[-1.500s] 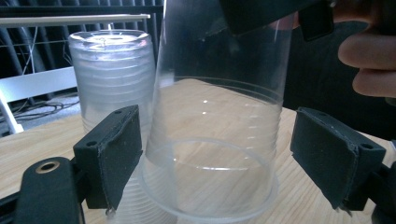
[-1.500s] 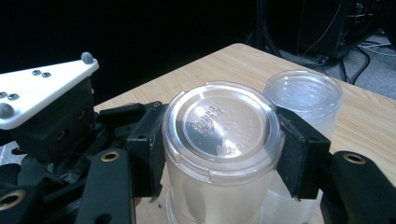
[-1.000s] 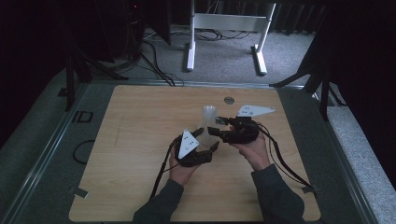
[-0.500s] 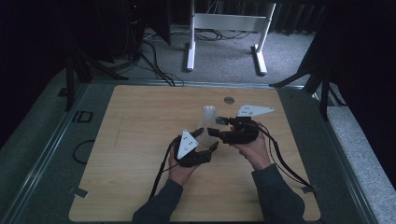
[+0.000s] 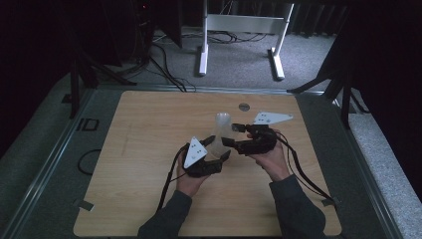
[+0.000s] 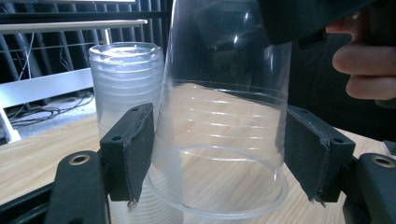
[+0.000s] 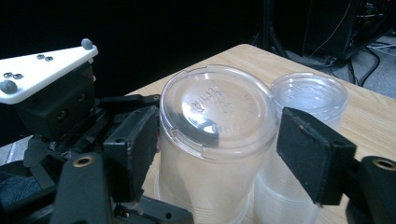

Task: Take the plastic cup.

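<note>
A clear plastic cup (image 6: 219, 140) stands upside down near the table's middle, and my left gripper (image 6: 219, 158) is shut on its lower wall, a pad on each side. From the opposite side my right gripper (image 7: 219, 154) straddles the cup's (image 7: 217, 112) flat base. Its jaws have just been opening, and the right pad stands off the wall. A stack of the same cups (image 6: 123, 79) (image 7: 310, 98) stands upside down just behind. In the high view the left gripper (image 5: 219, 148) and right gripper (image 5: 230, 135) meet at the cup (image 5: 217, 142), in front of the stack (image 5: 222, 118).
The wooden table (image 5: 139, 139) has a small round grey disc (image 5: 244, 106) near its far edge. Cables trail from both grippers toward the person. A white metal frame (image 5: 239, 25) and loose cables sit on the floor beyond the table.
Both hands have kept their places at the cup. The right gripper's jaws look a little wider apart than before.
</note>
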